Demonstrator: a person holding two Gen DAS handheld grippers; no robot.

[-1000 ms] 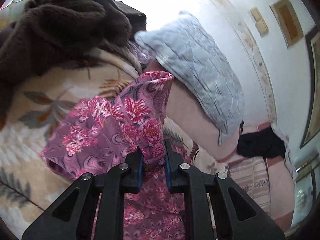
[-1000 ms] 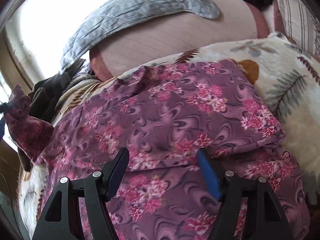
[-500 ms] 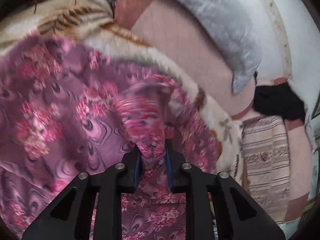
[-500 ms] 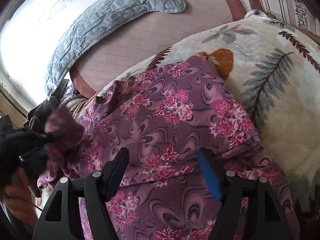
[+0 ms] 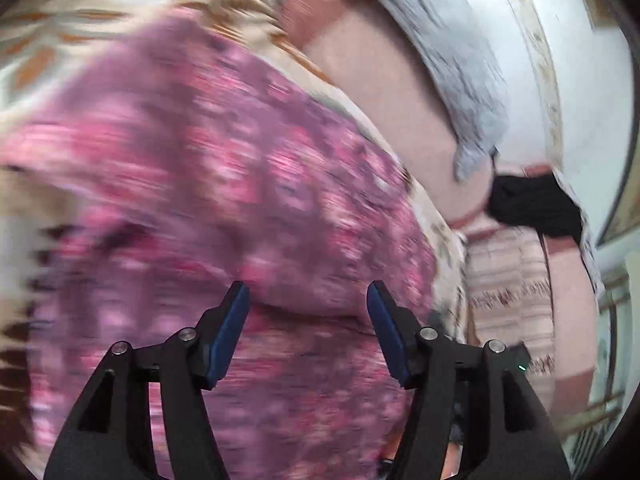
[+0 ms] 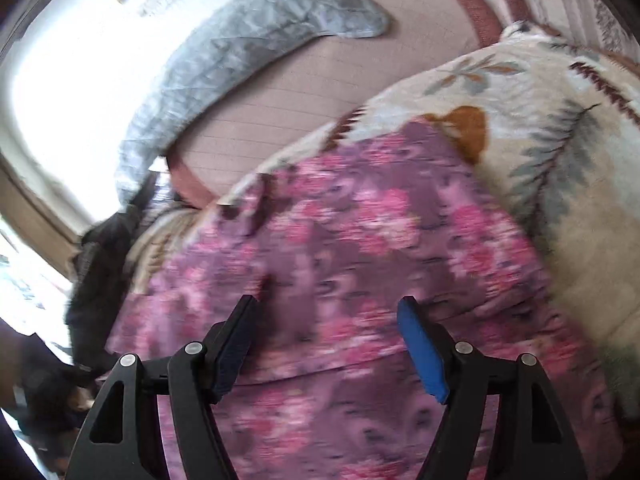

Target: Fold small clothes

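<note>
The left tongs [image 5: 308, 300] have let go of the floral garment [image 5: 224, 184], now apart; right tongs [image 6: 328, 316] apart, empty; fold laid toward twelve o'clock.

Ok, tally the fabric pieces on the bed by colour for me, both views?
Pink-purple floral: 1, the garment
Grey quilted: 1, the pillow
Cream leaf-print: 1, the blanket
Dusty pink: 1, the quilted cover
Black: 1, the bundle
Pink striped: 1, the cloth
Total: 6
</note>
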